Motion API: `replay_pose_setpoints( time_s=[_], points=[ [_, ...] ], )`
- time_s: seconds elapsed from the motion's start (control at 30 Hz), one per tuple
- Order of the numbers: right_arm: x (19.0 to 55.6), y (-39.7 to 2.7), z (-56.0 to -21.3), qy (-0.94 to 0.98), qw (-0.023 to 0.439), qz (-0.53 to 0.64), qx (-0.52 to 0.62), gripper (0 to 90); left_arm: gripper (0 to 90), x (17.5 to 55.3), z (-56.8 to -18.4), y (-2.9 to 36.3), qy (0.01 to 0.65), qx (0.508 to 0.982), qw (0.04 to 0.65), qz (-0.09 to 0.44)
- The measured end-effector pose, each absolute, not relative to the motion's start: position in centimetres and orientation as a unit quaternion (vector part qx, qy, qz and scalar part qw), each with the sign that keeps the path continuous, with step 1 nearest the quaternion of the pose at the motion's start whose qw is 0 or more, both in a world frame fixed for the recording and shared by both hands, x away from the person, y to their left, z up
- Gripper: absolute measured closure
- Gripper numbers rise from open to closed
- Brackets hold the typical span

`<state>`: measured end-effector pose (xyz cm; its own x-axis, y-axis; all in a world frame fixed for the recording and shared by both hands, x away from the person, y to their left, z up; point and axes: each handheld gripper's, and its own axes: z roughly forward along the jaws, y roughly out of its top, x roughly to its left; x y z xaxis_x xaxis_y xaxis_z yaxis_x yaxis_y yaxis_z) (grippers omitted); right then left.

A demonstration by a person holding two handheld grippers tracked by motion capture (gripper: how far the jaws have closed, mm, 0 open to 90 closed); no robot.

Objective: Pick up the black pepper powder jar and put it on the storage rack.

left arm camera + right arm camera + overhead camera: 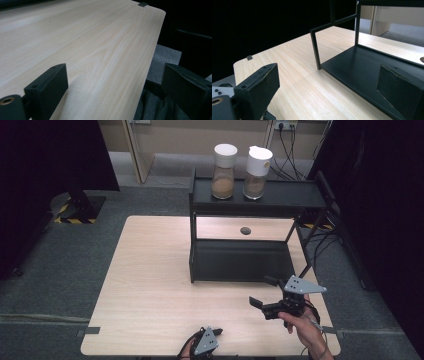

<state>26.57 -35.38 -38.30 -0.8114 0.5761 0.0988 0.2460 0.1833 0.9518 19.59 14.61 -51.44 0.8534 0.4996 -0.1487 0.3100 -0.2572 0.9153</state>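
Right gripper (263,292) lower right, jaws spread, empty | left gripper (212,334) bottom centre, spread, empty | risk: right jaws clipping black shelf (240,262) frame, toppling jars (223,165)

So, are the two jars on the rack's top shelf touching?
Apart. The high view shows a strip of dark shelf between the left jar and the right jar; their white lids don't meet either.
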Motion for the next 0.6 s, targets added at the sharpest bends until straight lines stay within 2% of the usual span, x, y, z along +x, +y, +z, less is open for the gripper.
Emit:
replay_pose_setpoints(
  time_s=[0.6],
  points=[
    [24.9,-35.6,-39.7,0.753,0.162,0.580,0.265,4.4,6.7,19.5,-51.3,15.0,0.263,0.781,0.559,0.094]
  ],
)
